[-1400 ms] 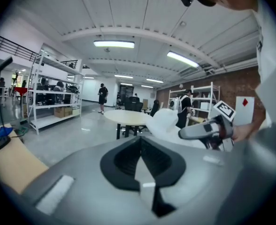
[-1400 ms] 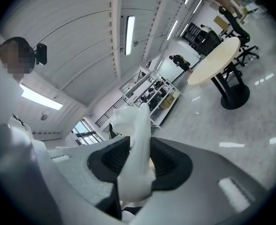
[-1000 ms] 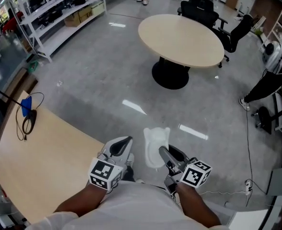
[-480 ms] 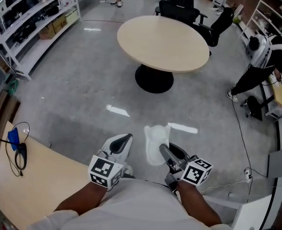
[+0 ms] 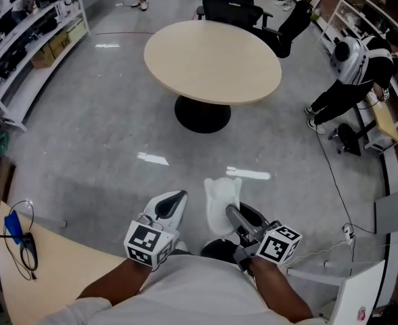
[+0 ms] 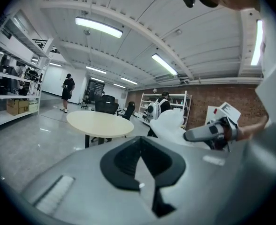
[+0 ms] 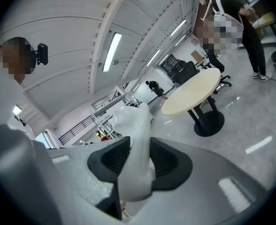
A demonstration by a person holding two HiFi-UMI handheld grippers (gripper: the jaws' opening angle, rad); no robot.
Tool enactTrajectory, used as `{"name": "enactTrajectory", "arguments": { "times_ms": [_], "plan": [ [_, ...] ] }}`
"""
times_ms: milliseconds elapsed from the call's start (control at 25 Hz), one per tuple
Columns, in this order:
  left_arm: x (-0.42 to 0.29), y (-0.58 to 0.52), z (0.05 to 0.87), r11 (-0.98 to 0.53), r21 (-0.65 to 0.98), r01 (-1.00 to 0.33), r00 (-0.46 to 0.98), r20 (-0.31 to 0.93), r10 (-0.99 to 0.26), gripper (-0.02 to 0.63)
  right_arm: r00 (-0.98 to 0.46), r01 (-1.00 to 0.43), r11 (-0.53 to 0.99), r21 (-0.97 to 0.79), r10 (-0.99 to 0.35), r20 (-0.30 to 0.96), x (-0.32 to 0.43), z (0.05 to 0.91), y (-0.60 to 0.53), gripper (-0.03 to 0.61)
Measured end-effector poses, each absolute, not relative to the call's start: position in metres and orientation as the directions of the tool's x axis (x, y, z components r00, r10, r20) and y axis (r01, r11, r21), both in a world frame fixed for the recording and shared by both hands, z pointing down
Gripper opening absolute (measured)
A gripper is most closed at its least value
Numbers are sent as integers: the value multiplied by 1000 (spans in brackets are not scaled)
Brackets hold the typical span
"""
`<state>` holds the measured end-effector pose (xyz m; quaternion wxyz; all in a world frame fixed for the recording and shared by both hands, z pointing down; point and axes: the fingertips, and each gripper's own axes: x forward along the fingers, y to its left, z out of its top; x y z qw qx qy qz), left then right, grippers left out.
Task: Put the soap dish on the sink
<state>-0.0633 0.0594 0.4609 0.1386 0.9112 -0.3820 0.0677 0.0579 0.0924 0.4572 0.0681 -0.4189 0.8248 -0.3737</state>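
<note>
The soap dish [image 5: 220, 198] is white, with a lobed top edge. It stands on edge between the jaws of my right gripper [image 5: 227, 212], held out over the grey floor. In the right gripper view the soap dish [image 7: 136, 139] rises upright out of the right gripper [image 7: 137, 167], whose dark pads press on both of its sides. My left gripper [image 5: 174, 199] hangs just left of the dish, apart from it. Seen from the left gripper view, the left gripper [image 6: 141, 161] has its pads together with nothing between them, and the soap dish [image 6: 168, 124] shows to the right. No sink is in view.
A round beige table [image 5: 212, 63] on a black foot stands ahead, with black office chairs [image 5: 234, 5] behind it. White shelves [image 5: 23, 39] line the left. A person [image 5: 353, 73] bends over at the right. A wooden desk [image 5: 57, 269] with a blue item [image 5: 13, 223] lies at lower left.
The whole view has swung: the round table and the wooden desk have slid left in the head view. Both grippers keep their places relative to me, with the dish still held.
</note>
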Motion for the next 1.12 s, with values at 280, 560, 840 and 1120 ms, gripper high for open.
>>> {"name": "enactTrajectory", "arguments": {
  "times_ms": [280, 560, 840, 1120],
  "plan": [
    [-45, 42, 469, -678, 204, -706, 707, 254, -660, 8, -618, -642, 337, -689, -759, 205, 81, 465, 74, 137],
    [-14, 4, 463, -650, 183, -738, 674, 248, -696, 8, -651, -615, 370, -697, -736, 183, 112, 466, 29, 135],
    [17, -32, 454, -620, 151, -770, 637, 247, -730, 8, -685, -578, 412, -705, -714, 144, 143, 456, -14, 135],
    [54, -59, 449, -596, 131, -792, 609, 247, -754, 8, -708, -547, 436, -714, -696, 118, 180, 454, -44, 135]
  ]
}}
